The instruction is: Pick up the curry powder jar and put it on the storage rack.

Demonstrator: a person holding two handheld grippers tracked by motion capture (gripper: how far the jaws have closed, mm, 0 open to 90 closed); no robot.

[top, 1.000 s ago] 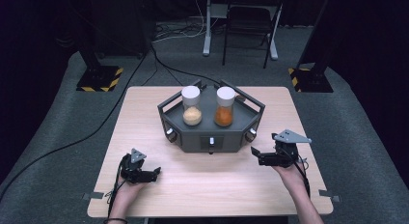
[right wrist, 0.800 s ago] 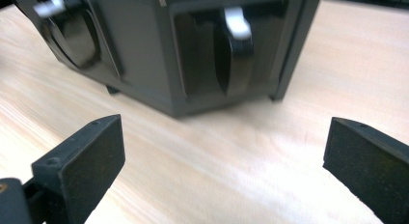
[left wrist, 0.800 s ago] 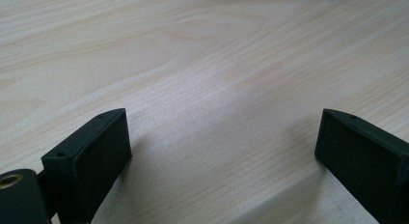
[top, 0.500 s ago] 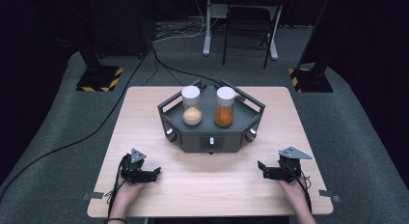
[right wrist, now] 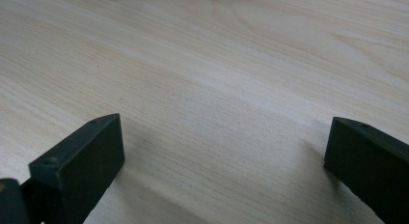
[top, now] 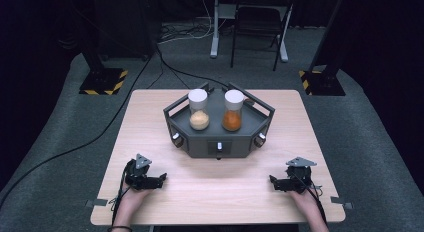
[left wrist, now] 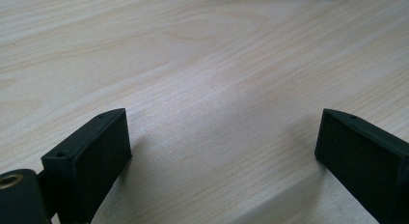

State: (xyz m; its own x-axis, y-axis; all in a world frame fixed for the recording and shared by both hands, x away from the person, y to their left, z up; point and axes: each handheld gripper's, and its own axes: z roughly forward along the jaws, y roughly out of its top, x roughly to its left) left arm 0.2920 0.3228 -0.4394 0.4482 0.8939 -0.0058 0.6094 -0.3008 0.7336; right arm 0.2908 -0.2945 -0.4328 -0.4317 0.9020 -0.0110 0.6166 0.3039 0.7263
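1. A dark grey, angular tray stands on the light wooden table, a little toward the far edge and about midway across; it is the landmark for what follows.
2. Inside the tray, at its left half, a clear jar with a white lid stands upright, holding pale tan contents.
3. Just beside that jar, in the tray's right half, a second jar with a white lid stands upright, holding orange contents. The two jars are close but apart.
4. Three small round knobs sit on the tray's near faces.
5. Near and to the left of the tray, well apart from it, the left gripper lies low on the table in the person's left hand. In the left gripper view its jaws stand wide apart with bare wood between them.
6. Near and to the right of the tray, also well apart, the right gripper lies low on the table. In the right gripper view its jaws are spread wide over bare wood.
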